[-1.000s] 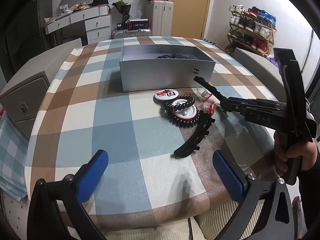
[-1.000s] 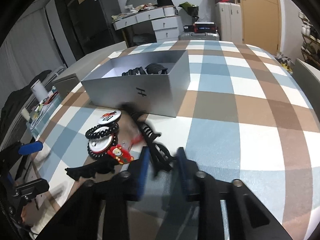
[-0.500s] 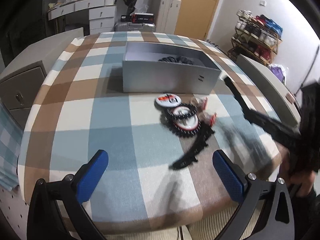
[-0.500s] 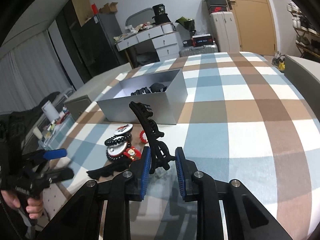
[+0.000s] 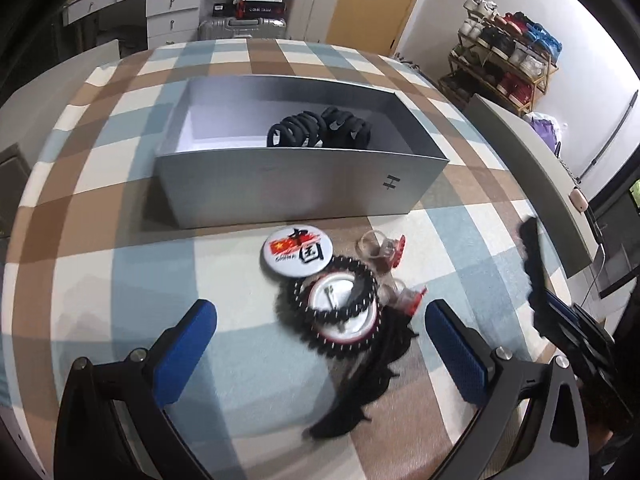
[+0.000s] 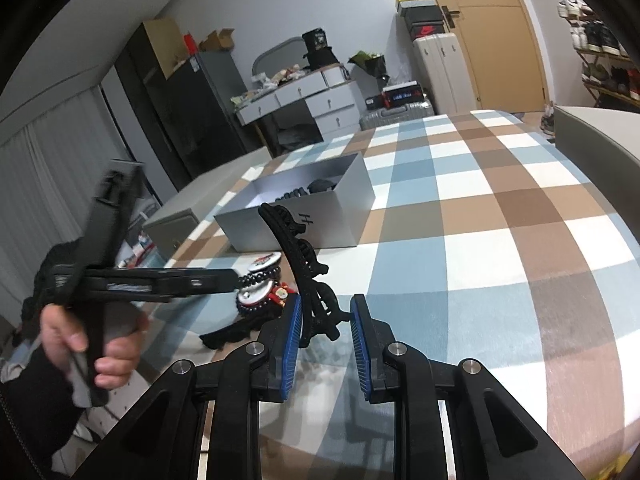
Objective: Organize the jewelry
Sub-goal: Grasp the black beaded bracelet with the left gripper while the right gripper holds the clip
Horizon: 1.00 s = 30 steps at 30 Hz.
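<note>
My right gripper [image 6: 325,340] is shut on a black toothed hair clip [image 6: 294,256] and holds it raised above the table; the clip also shows at the right edge of the left wrist view [image 5: 534,264]. My left gripper [image 5: 320,344] is open and hovers over a pile: a round flag badge [image 5: 297,251], a black bead bracelet [image 5: 332,304] on a red-rimmed disc, a red charm [image 5: 396,246] and a second black hair clip [image 5: 372,384]. A grey open box [image 5: 296,184] behind the pile holds black hair ties [image 5: 320,132].
The checked tablecloth [image 6: 480,216] covers the table. A grey cabinet [image 6: 176,224] stands at the table's left side. A shoe rack [image 5: 504,52] and a low grey wall lie to the right. The left gripper's body [image 6: 132,276] reaches toward the pile.
My right gripper has lifted the black clip higher. My left gripper has moved forward and down over the pile, closer to the box.
</note>
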### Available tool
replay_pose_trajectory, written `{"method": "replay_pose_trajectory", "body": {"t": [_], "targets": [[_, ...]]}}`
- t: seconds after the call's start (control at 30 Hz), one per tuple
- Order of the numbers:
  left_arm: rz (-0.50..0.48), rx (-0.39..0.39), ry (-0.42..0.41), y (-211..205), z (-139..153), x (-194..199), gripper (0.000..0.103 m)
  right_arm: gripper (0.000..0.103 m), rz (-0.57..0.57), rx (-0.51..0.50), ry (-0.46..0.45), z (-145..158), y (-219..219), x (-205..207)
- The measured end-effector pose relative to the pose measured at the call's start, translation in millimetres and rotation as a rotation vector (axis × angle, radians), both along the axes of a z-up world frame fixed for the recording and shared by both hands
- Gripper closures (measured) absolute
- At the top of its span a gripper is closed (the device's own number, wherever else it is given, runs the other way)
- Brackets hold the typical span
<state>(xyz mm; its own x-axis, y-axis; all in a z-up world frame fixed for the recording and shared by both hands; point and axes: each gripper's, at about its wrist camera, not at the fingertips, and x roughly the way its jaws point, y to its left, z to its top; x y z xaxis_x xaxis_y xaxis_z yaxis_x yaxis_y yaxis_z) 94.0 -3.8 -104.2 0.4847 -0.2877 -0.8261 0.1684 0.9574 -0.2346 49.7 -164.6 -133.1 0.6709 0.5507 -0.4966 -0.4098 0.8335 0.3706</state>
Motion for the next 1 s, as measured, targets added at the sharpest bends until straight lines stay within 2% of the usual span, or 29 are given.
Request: {"method": "replay_pose_trajectory", "body": {"t": [0.2,0.37,0.43,0.5,0.53,0.63,0.67,0.7,0.83,1.0], "targets": [[0.001,-0.016,0.008,-2,-1,4,0.002,0.079,-0.010,0.008,-0.004,1,-5,-4],[-0.011,-0.056,0.045,-7,-2,15,0.005,0.079,-0.017,0.017,-0.002,-2,-7,-5],[-0.019,-0.029,0.048,-10,-3,17,0.010,0.079,-0.017,0.020,-0.001,-2,-8,-6],[-0.028,-0.006,0.063,-12,-5,17,0.022,0.079,-0.016,0.021,-0.004,-2,-9,-7],[-0.030,0.006,0.054,-13,-4,16,0.025,0.079,-0.017,0.021,-0.006,-2,-10,-8],[-0.030,-0.004,0.061,-11,-2,15,0.037,0.079,-0.023,0.025,-0.007,-1,-12,-9],[-0.032,-0.015,0.067,-10,-2,15,0.046,0.079,-0.026,0.028,-0.006,-1,-13,-9],[-0.033,-0.021,0.072,-9,-2,16,0.050,0.079,-0.028,0.032,-0.004,-1,-13,-9],[-0.045,-0.006,0.066,-9,0,13,0.056,0.079,-0.028,0.032,-0.001,-2,-13,-8],[-0.062,-0.007,0.060,-8,4,7,0.058,0.079,-0.029,0.035,0.000,-1,-12,-8]]}}
